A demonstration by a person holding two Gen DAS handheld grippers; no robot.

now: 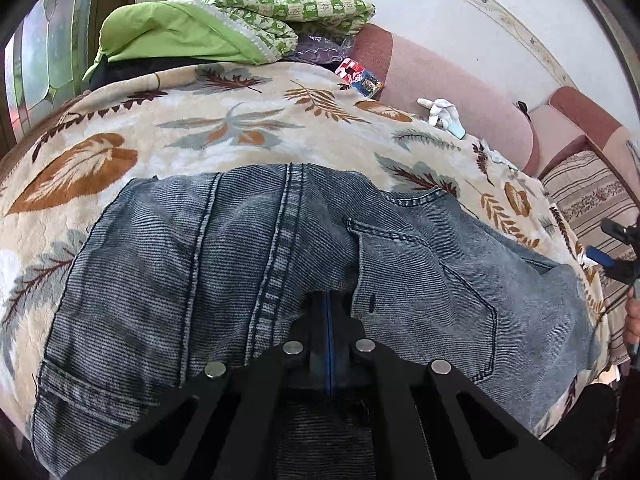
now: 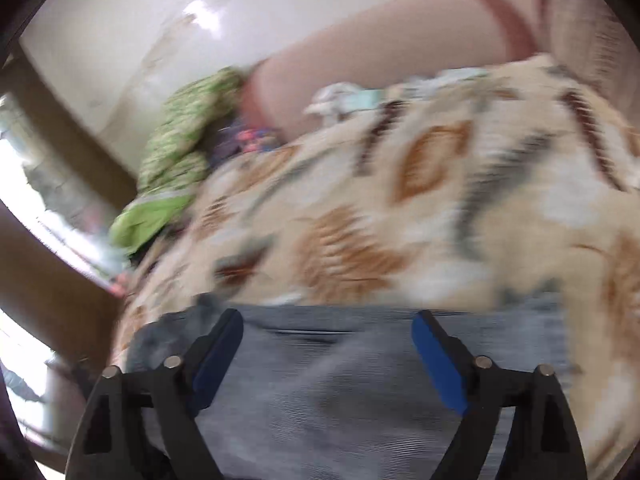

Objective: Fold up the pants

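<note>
Faded ribbed denim pants [image 1: 224, 264] lie on a fluffy plush blanket [image 1: 200, 128]; glossy wall [image 1: 460, 32] behind.

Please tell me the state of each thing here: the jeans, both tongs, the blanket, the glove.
Jeans: folded, flat on the blanket.
Left tongs: shut, at the jeans.
Right tongs: open, above the jeans, holding nothing.
Leaf blanket: spread out.
White glove: lying loose.

White wall [image 1: 460, 20], pink sofa [image 1: 452, 92] — perhaps a window [image 1: 44, 52] left.
</note>
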